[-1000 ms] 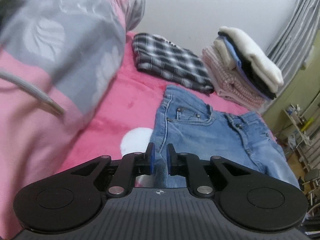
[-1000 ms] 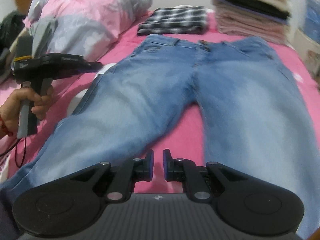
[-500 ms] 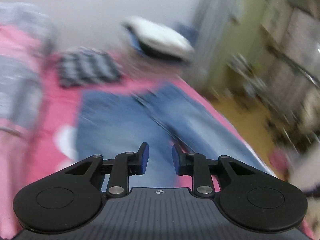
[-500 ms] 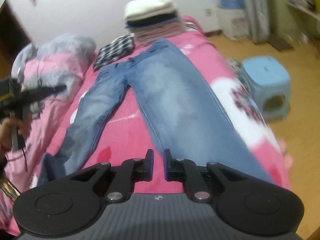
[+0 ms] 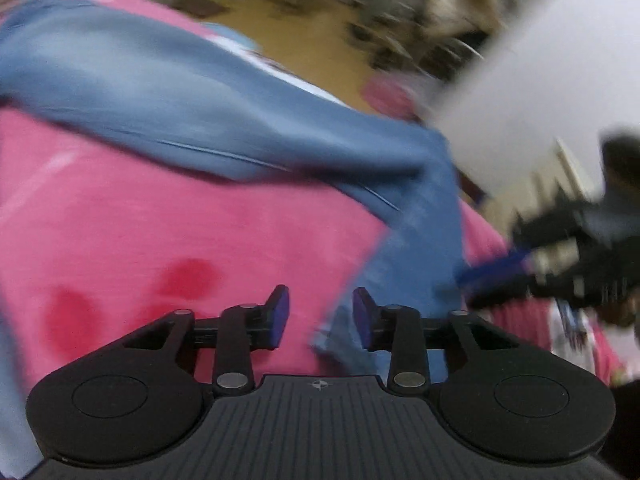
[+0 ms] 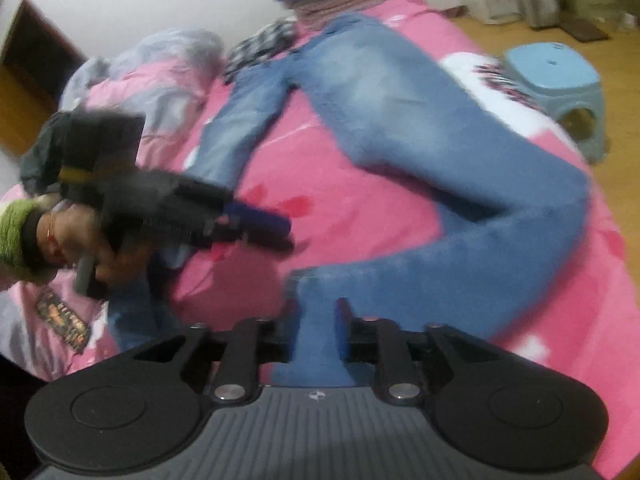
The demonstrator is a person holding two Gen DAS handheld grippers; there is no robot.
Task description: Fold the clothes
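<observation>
Here the right claw [image 6: 318, 334] clamps the jeans [image 6: 400, 120] hem; left claw [image 5: 320, 320] gapes beside it.

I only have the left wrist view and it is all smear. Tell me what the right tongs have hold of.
Observer: The right tongs are shut on the hem of one leg of the jeans, the leg on the side toward the blue stool.
Operator: Say how that leg lies.
Observer: It bends back on itself; its lower part curls toward the tongs while the thigh lies flat on the pink bedspread.
Operator: Now the left tongs.
Observer: The left tongs, held in a hand, are above the other leg's lower end; blur hides whether they touch it. In their own view they are open with nothing between them.
</observation>
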